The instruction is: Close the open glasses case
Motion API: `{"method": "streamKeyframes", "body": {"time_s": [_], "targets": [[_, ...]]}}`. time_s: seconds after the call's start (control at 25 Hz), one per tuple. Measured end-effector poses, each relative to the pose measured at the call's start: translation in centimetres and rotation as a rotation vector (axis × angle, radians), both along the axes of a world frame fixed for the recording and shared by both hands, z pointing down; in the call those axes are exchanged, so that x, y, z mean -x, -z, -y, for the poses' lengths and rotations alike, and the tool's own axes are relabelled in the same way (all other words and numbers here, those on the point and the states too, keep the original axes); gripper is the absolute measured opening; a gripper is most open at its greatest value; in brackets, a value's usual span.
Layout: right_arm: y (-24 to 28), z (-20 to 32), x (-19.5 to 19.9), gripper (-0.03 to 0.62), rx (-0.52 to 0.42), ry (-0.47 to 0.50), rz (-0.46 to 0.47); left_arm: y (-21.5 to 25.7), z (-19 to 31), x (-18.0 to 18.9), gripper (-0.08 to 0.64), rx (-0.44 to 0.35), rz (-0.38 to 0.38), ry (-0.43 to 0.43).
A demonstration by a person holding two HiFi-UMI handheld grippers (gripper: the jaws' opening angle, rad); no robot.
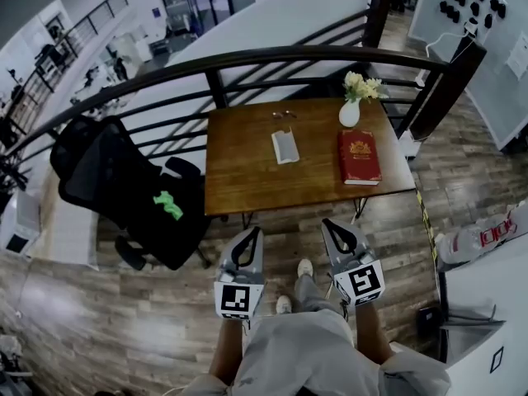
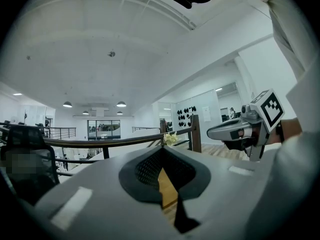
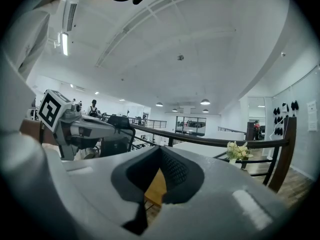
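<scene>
Holding left gripper [image 1: 251, 233], right gripper [image 1: 328, 223] lower centre, jaws together, nothing held. Glasses case [image 1: 285, 145], mid-table [image 1: 235, 184]: we judge light, rigid; press lid edge.

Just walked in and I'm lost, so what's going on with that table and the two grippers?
A person stands in front of a wooden table with a gripper in each hand. The left gripper and right gripper are both shut, hold nothing, and are short of the table. The glasses case lies mid-table, untouched, with a red book and a vase of flowers nearby. Closing it has not yet begun.
</scene>
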State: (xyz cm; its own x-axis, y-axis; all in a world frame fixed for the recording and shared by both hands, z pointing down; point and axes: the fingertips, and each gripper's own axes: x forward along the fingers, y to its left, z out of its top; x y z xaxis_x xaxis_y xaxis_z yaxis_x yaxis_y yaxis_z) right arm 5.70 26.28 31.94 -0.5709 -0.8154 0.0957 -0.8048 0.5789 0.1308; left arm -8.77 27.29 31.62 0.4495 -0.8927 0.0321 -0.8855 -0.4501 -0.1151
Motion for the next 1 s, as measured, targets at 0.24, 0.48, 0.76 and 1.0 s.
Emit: {"method": "streamKeyframes", "body": {"time_s": [0.24, 0.48, 0.76, 1.0], "targets": [[0.5, 5.5, -0.5, 0.003, -0.002, 0.028, 0.004, 0.1, 5.0, -0.6, 0.020, 0.006, 0.001, 0.025], [0.8, 10.3, -1.3, 0.003, -0.002, 0.063, 0.005, 0.3, 9.6, -1.8, 0.020, 0.008, -0.002, 0.049], [0.9, 15.3, -2.5, 0.003, 0.009, 0.114, 0.020, 0.7, 14.1, -3.6, 0.020, 0.006, 0.010, 0.088], [0.1, 18.5, -3.2, 0.003, 0.028, 0.152, 0.038, 0.6, 16.6, -4.7, 0.020, 0.013, 0.019, 0.116]]}}
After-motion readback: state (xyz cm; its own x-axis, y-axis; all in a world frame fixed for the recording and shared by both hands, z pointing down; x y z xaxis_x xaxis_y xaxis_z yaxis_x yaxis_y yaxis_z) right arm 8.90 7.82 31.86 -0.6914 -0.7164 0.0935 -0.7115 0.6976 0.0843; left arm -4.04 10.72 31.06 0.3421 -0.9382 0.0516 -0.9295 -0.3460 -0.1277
